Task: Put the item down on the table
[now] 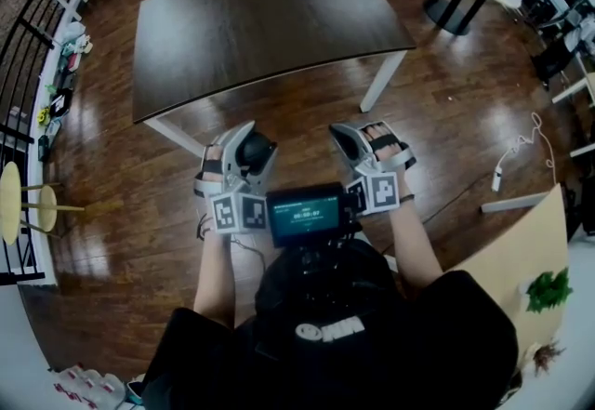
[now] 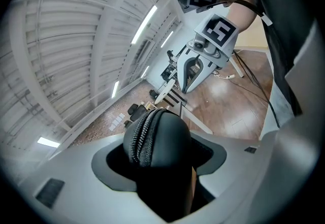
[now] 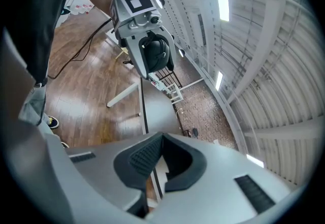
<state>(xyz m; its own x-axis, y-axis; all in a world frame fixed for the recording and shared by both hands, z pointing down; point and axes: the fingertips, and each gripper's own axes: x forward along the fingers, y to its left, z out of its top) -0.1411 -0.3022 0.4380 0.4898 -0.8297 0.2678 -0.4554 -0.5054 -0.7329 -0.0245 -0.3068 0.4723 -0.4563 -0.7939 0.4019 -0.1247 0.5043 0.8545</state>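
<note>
Black zipped pouch (image 2: 158,139), clamped in your left gripper (image 2: 162,163), awaits the table (image 1: 260,18) at upper centre; right gripper (image 3: 161,159) closed, empty.

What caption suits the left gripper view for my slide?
Left claw grips a black zippered pouch; the right claw is seen beyond it, above the wooden floor.

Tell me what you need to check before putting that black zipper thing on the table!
1. Black zippered pouch sits between the jaws of the left hand-held gripper: ok.
2. How tightly the pouch is pinched: cannot tell.
3. Dark table has a bare top to land on: ok.
4. Pouch is above the table: not ok, it hangs short of the near edge, over the floor.
5. Right hand-held gripper is empty, jaws together, off to the side: ok.
</note>
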